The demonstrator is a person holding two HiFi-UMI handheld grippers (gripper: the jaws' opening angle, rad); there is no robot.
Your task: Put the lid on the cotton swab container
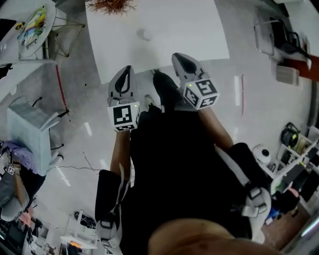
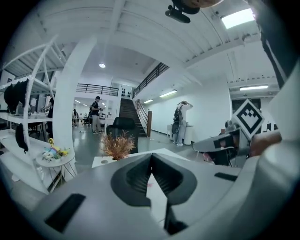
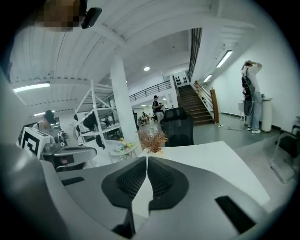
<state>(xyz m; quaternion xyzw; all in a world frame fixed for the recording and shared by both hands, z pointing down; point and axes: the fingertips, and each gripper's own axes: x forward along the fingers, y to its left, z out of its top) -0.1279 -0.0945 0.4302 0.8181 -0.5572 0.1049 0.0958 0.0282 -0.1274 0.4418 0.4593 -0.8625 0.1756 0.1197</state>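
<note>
A small pale round object [image 1: 144, 34] lies on the white table [image 1: 199, 30] ahead of me; it is too small to tell whether it is the cotton swab container or its lid. My left gripper [image 1: 125, 69] hovers short of the table's near edge, jaws closed together with nothing between them [image 2: 151, 155]. My right gripper [image 1: 178, 56] is held beside it, slightly further forward over the table edge, also shut and empty [image 3: 146, 159]. Both point towards the table.
A dried reddish plant [image 1: 112, 6] stands at the table's far side. A black office chair [image 3: 177, 124] sits behind the table. A round side table with colourful toys [image 1: 30, 25] is at the left. People stand far off in the hall.
</note>
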